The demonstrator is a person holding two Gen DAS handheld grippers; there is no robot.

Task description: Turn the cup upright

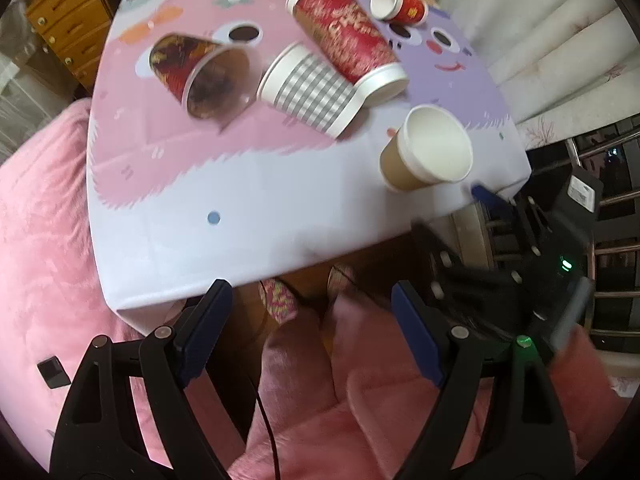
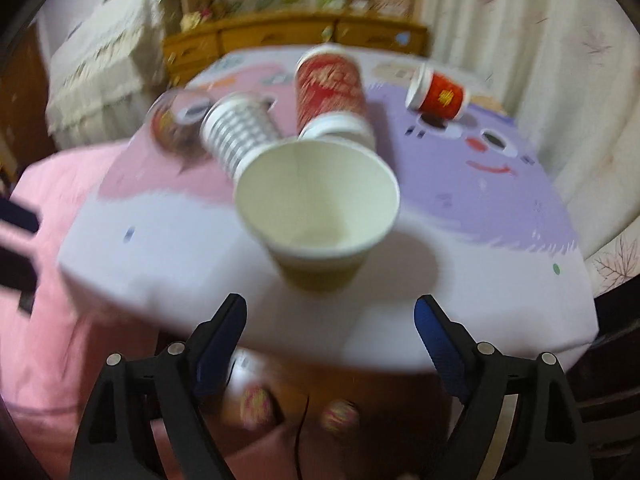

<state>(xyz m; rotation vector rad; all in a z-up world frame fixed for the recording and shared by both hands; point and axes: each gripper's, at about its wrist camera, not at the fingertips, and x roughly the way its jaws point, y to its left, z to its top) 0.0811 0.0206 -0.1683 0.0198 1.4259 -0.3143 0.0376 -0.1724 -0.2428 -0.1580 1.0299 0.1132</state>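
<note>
lettering on the red cups (image 1: 347,36) blurs unreadable; brown cup (image 2: 320,216) stands upright; both hand-held grippers released.

No readable text anywhere here. The tall red cup (image 1: 347,36) lying on its side carries pale lettering down its wall, something like large characters, but blur keeps it from being made out. The small red cup (image 1: 412,9) shows a yellow emblem or character, too small and smeared to read; same story from the right wrist view (image 2: 443,98). A white label (image 1: 582,194) sits on the black device at the right edge, its print illegible.
</note>
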